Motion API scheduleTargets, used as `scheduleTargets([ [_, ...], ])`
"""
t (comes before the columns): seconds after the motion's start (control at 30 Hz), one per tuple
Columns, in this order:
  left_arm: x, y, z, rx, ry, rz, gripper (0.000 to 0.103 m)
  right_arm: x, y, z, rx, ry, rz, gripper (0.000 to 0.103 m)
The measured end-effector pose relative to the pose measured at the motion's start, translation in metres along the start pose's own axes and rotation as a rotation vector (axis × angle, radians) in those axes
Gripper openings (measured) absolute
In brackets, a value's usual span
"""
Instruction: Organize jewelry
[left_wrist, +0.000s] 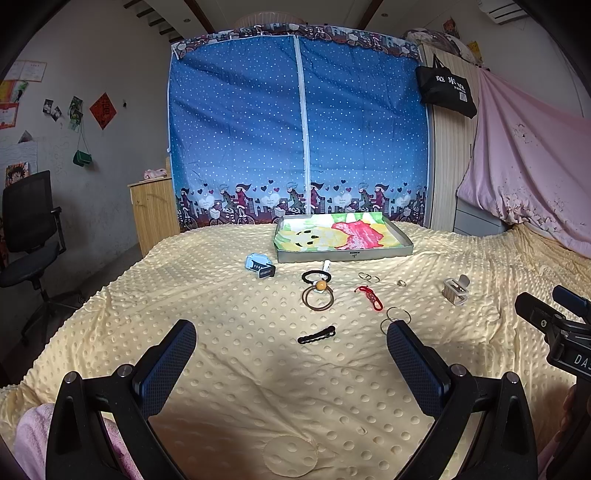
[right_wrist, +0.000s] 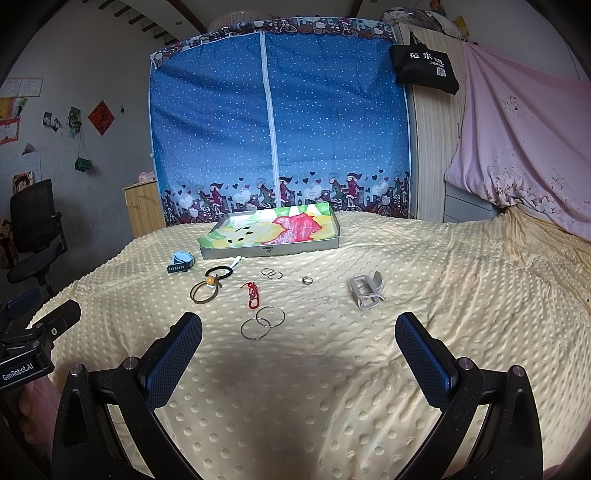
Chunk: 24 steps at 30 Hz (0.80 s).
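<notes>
Both hand-held grippers, left (left_wrist: 291, 332) and right (right_wrist: 299, 325), hover wide open and empty over the bed (right_wrist: 424, 258), where rings (right_wrist: 263, 322), hair ties (right_wrist: 205, 290) and clips lie loose before the tray (right_wrist: 269, 250), whose floor is partly hidden by its wall.

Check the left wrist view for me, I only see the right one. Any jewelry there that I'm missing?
Observer: Yes, a black clip lies on the blanket, just ahead of the left claw.
Operator: Is that claw open?
Observer: Yes, wide open, with nothing in it.
Operator: Does the clip touch anything?
Observer: No, it lies alone, nearer the claw than the brown band.
</notes>
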<state>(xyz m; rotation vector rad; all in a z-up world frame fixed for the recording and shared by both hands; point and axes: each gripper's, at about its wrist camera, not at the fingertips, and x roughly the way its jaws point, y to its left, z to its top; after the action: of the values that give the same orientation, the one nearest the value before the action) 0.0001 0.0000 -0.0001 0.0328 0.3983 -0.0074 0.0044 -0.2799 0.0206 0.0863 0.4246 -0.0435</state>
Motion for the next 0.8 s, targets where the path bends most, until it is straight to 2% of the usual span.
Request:
scheduleTargets([
  [0.8,-0.0001,0.0001,0.0001,0.000,-0.001,0.000,0.103,-0.0014,-0.0004,0.0010,0.000,-0.001,0.000,0.102],
])
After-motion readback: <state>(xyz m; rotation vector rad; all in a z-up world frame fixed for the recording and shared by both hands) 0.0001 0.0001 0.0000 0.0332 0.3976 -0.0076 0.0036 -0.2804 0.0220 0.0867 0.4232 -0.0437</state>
